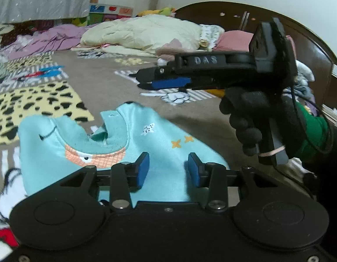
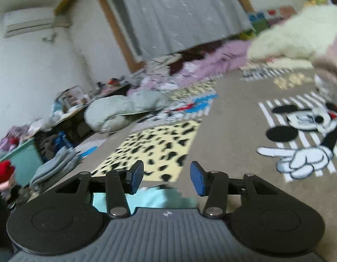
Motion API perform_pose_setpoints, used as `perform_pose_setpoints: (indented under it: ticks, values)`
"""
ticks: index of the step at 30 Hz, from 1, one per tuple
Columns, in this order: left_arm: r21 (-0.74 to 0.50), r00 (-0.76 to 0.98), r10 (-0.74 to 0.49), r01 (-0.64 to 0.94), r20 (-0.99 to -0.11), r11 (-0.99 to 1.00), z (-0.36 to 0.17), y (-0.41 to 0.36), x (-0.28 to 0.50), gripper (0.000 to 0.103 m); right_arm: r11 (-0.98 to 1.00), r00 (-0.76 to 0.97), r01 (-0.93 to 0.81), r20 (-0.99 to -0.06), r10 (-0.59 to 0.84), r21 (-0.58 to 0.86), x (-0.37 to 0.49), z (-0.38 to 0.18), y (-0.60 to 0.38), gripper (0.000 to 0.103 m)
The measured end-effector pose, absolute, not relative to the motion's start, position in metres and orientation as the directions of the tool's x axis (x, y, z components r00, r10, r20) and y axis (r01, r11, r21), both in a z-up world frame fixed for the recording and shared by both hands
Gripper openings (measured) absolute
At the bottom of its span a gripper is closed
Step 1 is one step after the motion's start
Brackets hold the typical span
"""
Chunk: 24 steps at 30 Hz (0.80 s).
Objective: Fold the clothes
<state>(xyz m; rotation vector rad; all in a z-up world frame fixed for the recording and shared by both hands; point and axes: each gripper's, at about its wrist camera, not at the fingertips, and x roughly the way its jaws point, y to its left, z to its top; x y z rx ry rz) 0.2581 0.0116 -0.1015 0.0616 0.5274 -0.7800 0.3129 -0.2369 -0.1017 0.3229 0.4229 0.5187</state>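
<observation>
The turquoise garment (image 1: 159, 139) is soft, matt knit cloth with printed motifs. Under it the printed carpet (image 1: 116, 87) looks short-piled and dull. The left tool (image 1: 168, 170) is matt black plastic with blue rubbery pads (image 1: 144, 168) and shiny metal screws (image 1: 216, 205).
</observation>
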Motion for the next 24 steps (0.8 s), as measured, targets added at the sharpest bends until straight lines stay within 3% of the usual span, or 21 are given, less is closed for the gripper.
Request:
perform_pose_setpoints:
  ticks: [2, 6, 9, 13, 22, 24]
  values:
    - [-0.117, 0.635, -0.635, 0.66, -0.44, 0.742, -0.09, 0.025, 0.255, 0.038, 0.815, 0.765, -0.461, -0.307, 0.565, 0.351, 0.307, -0.103, -0.227, 0.048]
    - [-0.075, 0.787, -0.485, 0.496, -0.381, 0.865, -0.083, 0.058, 0.267, 0.035, 0.815, 0.743, -0.512, -0.337, 0.578, 0.27, 0.316, -0.111, -0.209, 0.048]
    - [-0.11, 0.792, -0.455, 0.452, -0.408, 0.885, -0.101, 0.069, 0.287, 0.035, 0.826, 0.728, -0.53, -0.397, 0.559, 0.193, 0.324, -0.116, -0.195, 0.048]
    - [0.009, 0.765, -0.368, 0.438, -0.529, 0.899, -0.129, 0.054, 0.299, 0.034, 0.832, 0.706, -0.531, -0.459, 0.539, 0.159, 0.335, -0.131, -0.187, 0.048]
    - [0.009, 0.769, -0.362, 0.431, -0.528, 0.902, -0.134, 0.05, 0.297, 0.034, 0.833, 0.707, -0.527, -0.459, 0.539, 0.167, 0.336, -0.141, -0.188, 0.047]
    - [0.034, 0.787, -0.354, 0.428, -0.505, 0.903, -0.126, 0.049, 0.289, 0.035, 0.841, 0.739, -0.522, -0.418, 0.528, 0.141, 0.323, -0.133, -0.191, 0.046]
